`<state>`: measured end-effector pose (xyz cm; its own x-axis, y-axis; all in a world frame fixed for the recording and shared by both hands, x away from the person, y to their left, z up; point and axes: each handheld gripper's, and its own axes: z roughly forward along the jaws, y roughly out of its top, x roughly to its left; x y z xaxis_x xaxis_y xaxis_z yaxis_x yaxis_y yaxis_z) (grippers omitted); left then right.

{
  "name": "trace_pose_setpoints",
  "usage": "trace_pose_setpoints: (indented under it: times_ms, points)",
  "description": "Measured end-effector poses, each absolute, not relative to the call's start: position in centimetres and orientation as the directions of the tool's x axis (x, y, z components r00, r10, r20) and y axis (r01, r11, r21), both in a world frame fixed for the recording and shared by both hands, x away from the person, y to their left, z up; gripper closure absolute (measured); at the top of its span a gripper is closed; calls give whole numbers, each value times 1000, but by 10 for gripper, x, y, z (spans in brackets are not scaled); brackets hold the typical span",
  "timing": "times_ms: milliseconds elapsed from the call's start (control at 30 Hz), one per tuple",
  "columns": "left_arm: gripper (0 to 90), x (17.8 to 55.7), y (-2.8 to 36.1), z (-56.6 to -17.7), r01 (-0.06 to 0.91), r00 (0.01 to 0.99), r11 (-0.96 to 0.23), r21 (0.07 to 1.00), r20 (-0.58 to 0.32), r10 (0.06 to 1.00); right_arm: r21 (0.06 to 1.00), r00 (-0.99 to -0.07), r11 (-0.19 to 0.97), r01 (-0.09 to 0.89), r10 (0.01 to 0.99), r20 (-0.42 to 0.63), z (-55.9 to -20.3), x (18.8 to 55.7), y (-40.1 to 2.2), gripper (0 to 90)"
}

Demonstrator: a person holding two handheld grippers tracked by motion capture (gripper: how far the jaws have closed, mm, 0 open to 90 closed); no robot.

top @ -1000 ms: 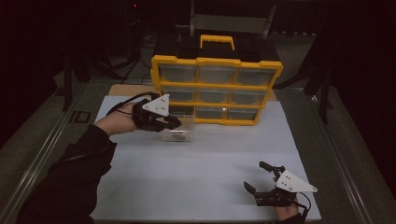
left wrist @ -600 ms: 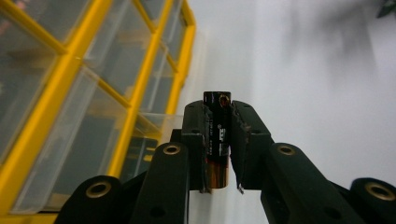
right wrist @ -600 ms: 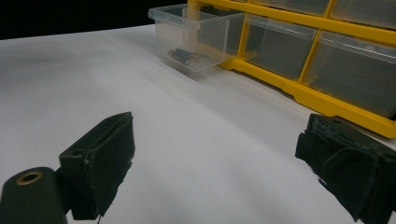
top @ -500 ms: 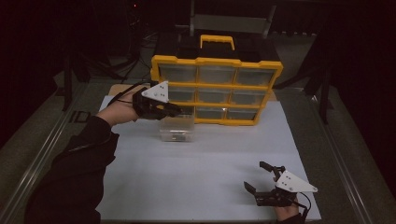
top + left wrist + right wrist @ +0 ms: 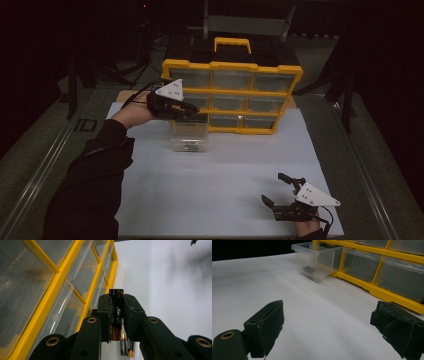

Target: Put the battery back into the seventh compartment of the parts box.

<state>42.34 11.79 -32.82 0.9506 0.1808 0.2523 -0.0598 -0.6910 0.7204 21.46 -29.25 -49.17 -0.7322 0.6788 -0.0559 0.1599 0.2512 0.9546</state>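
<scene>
Two grippers: the left gripper (image 5: pixel 192 111) reaches level toward the yellow organizer (image 5: pixel 232 97), clamping a battery (image 5: pixel 116 312) whose lower end hides between its pads, while the right gripper (image 5: pixel 281 192) rests agape.

Your right gripper (image 5: pixel 327 332) hangs low over the white table (image 5: pixel 262 282) with its two black jaws spread wide and nothing between them. Ahead, a clear plastic drawer (image 5: pixel 318 258) sits pulled out onto the table, just beside the yellow organizer (image 5: pixel 372 272), with a few batteries (image 5: pixel 310 270) lying in its bottom. The organizer's other clear drawers (image 5: pixel 362 263) are pushed in.
</scene>
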Motion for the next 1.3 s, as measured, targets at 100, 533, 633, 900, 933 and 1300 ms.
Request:
trace_pose_setpoints:
  times_ms: [100, 533, 633, 900, 933, 1300]
  points:
    - [755, 425, 115, -331, -65, 947, -691, 720, 264, 186, 955, -733, 251, 160, 678, -56, -492, 215, -293, 92]
    - [755, 443, 104, -350, -26, 944, -707, 707, 250, 215, 954, -733, 249, 164, 679, -51, -492, 215, -293, 92]
    - [755, 446, 103, -354, -20, 940, -714, 700, 256, 225, 954, -733, 250, 164, 679, -52, -492, 215, -294, 92]
    - [754, 452, 96, -370, 19, 941, -738, 674, 236, 241, 956, -731, 245, 163, 680, -50, -492, 214, -294, 92]
    - [754, 452, 95, -371, 20, 939, -746, 665, 243, 242, 956, -731, 246, 163, 680, -50, -492, 214, -294, 92]
    - [754, 455, 86, -383, 55, 938, -791, 609, 240, 250, 956, -731, 245, 164, 681, -50, -492, 215, -295, 92]
